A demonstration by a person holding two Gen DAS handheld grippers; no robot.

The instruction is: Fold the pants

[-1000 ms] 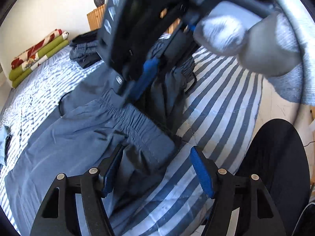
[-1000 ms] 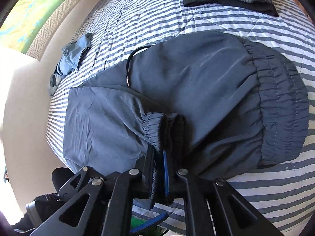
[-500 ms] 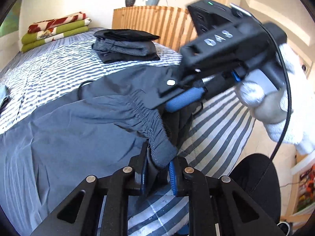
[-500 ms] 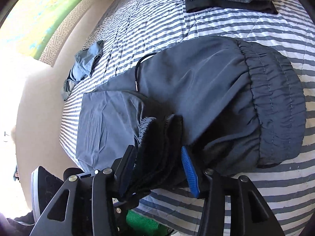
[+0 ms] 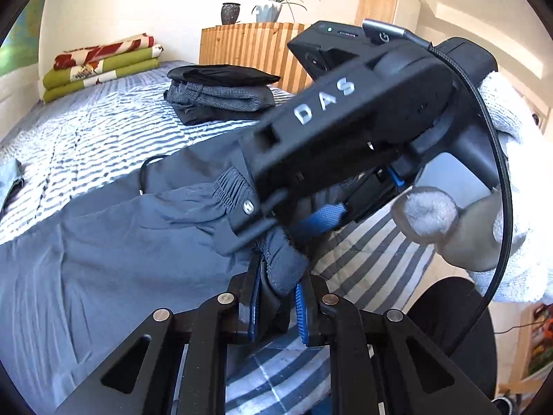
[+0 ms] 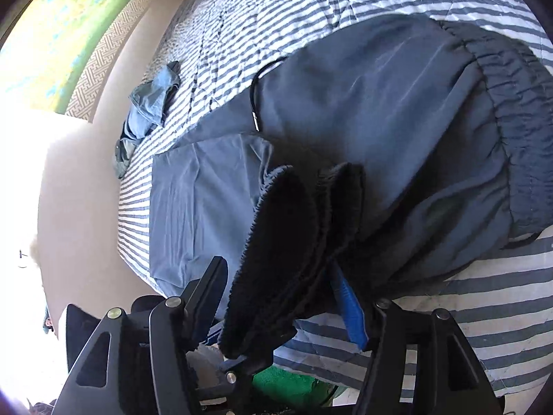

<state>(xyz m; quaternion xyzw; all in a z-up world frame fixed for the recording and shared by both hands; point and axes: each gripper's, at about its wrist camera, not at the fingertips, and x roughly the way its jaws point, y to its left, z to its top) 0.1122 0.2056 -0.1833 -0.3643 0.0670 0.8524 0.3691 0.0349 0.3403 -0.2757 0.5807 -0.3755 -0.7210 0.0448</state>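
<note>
Left gripper (image 5: 276,306) clamps the pants (image 5: 103,242) cuff; right gripper (image 6: 287,297) jaws, just opening, stand apart around the cuffs.

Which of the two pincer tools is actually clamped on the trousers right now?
The left gripper: its blue pads squeeze the gathered cuff of the grey-blue pants. The right gripper has just been opening, jaws apart around the cuffs.

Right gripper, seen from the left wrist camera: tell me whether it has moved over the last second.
Yes. The right gripper now sits lower against the wooden headboard; its jaws have just been opening, pants cuff between them.
</note>
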